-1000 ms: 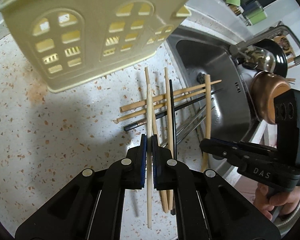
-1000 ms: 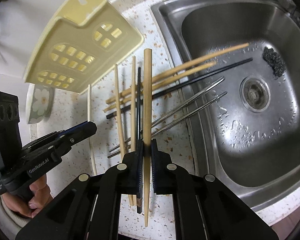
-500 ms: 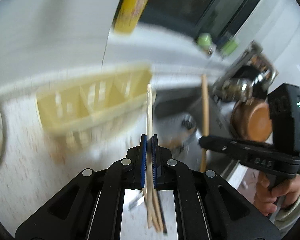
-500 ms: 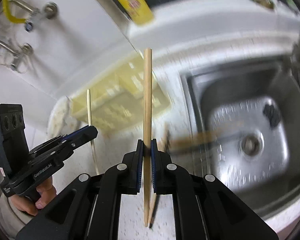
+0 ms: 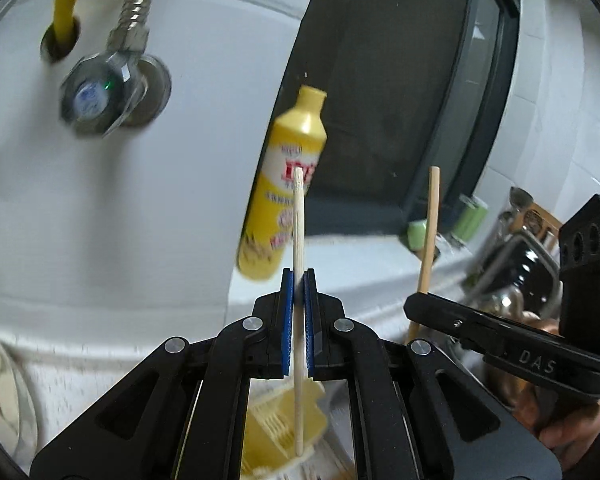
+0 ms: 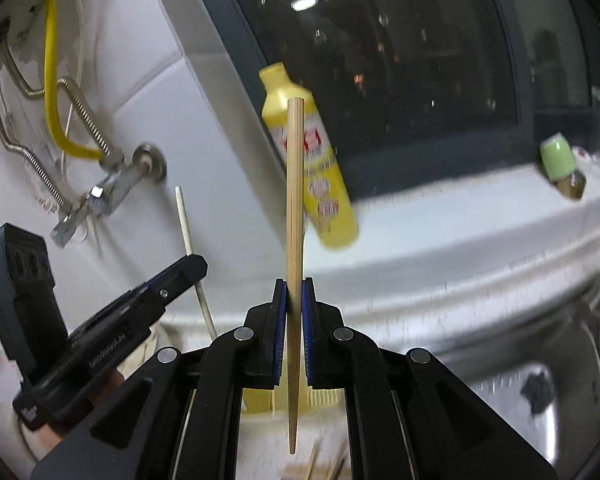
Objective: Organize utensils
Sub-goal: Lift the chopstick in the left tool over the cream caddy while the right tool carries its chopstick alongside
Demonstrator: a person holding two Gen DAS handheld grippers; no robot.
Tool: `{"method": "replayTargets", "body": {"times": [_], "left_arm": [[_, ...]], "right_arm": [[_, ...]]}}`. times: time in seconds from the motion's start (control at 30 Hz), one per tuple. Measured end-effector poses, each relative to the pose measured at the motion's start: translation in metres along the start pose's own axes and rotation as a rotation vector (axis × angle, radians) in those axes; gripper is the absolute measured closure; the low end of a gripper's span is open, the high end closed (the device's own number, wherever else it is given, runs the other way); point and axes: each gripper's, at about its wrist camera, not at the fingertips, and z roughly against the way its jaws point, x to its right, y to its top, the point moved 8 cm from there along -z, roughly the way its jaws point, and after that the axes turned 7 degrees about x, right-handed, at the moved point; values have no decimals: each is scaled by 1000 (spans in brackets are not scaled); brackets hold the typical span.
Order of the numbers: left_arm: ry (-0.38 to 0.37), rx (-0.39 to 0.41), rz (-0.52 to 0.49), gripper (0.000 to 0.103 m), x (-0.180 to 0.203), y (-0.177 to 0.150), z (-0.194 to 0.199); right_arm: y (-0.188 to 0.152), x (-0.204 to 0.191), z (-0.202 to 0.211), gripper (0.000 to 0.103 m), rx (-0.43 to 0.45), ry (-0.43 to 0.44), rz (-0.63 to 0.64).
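My left gripper (image 5: 299,278) is shut on a thin pale chopstick (image 5: 299,208) that stands upright between its blue pads. The chopstick's lower end hangs over the yellow utensil holder (image 5: 276,428). To the right, my right gripper (image 5: 414,304) holds a second stick (image 5: 430,220). In the right wrist view, that gripper (image 6: 295,286) is shut on a thicker bamboo chopstick (image 6: 295,200), pointed end down. My left gripper (image 6: 194,268) is at the left with its pale chopstick (image 6: 186,232). Parts of the holder (image 6: 256,400) show behind the fingers. Loose chopsticks (image 6: 320,468) lie on the counter below.
A yellow detergent bottle (image 5: 288,184) stands on the sill before a dark window (image 6: 400,60). A water valve (image 5: 100,92) with a yellow hose and a metal hose juts from the tiled wall. The steel sink (image 6: 540,376) is lower right; green cups (image 6: 556,156) sit on the sill.
Both grippers have risen from the counter and tilted upward, each carrying its chopstick. The views have swung from the chopstick pile and holder to the wall, bottle and window.
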Motion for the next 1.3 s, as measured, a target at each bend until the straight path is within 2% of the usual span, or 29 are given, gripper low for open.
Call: {"method": "replayTargets", "body": {"times": [0.1, 0.23, 0.4, 0.5, 0.63, 1.0, 1.3], "left_arm": [[36, 31, -18, 98, -1, -5, -10], [63, 85, 3, 98, -4, -20, -8], [105, 128, -38, 98, -2, -44, -2], [109, 123, -29, 98, -5, -53, -2], [110, 109, -54, 98, -6, -66, 3], [83, 93, -124, 98, -1, -87, 25], [77, 80, -152, 98, 0, -97, 34]], "right_arm": [[2, 5, -17, 98, 48, -6, 18], [-9, 9, -37, 99, 56, -12, 36], [-23, 11, -46, 99, 91, -6, 63], [-30, 10, -45, 99, 128, 3, 85], [-45, 9, -50, 99, 103, 26, 98], [-67, -3, -31, 99, 80, 56, 183], [-69, -2, -19, 98, 99, 42, 220]]}}
